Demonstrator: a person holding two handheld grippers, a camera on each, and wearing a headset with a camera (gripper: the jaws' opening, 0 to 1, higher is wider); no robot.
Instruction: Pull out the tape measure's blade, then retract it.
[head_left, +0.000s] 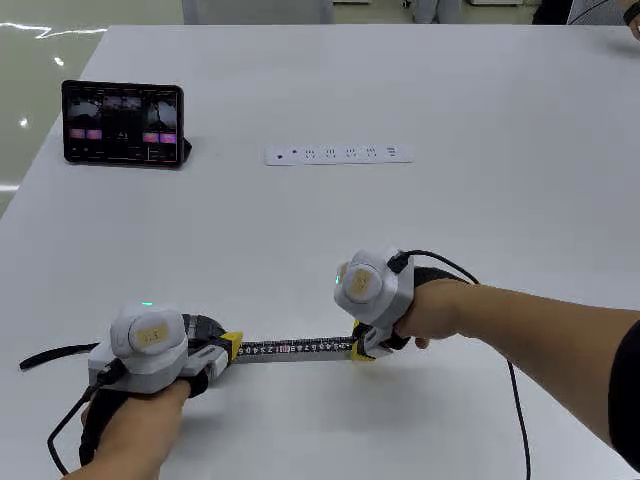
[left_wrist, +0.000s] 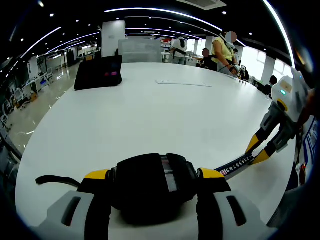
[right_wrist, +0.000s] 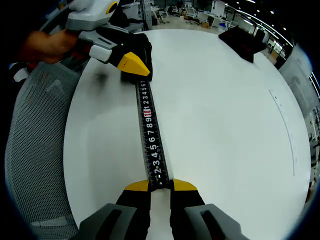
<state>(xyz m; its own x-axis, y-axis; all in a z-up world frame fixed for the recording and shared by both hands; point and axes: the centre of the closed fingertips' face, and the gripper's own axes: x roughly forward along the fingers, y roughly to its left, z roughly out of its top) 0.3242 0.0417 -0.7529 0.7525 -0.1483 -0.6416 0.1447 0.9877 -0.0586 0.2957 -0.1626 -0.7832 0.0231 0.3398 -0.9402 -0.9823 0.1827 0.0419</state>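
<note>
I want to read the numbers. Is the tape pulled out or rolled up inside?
Out: the blade stretches from the case to the right gripper, numbers showing.

White table (head_left: 480, 130), seen from above. Lower left: the left gripper (head_left: 222, 348) clamps the black tape case (head_left: 203, 332), with a black strap (head_left: 55, 355) trailing leftward. Lower centre: the blade (head_left: 295, 348) lies flat on the table, drawn out rightward to the right gripper (head_left: 360, 351), whose yellow tips pinch its end. A black cable (head_left: 515, 400) loops from the right gripper. Upper left: tablet (head_left: 123, 122), screen lit. Upper centre: power strip (head_left: 338, 154).
</note>
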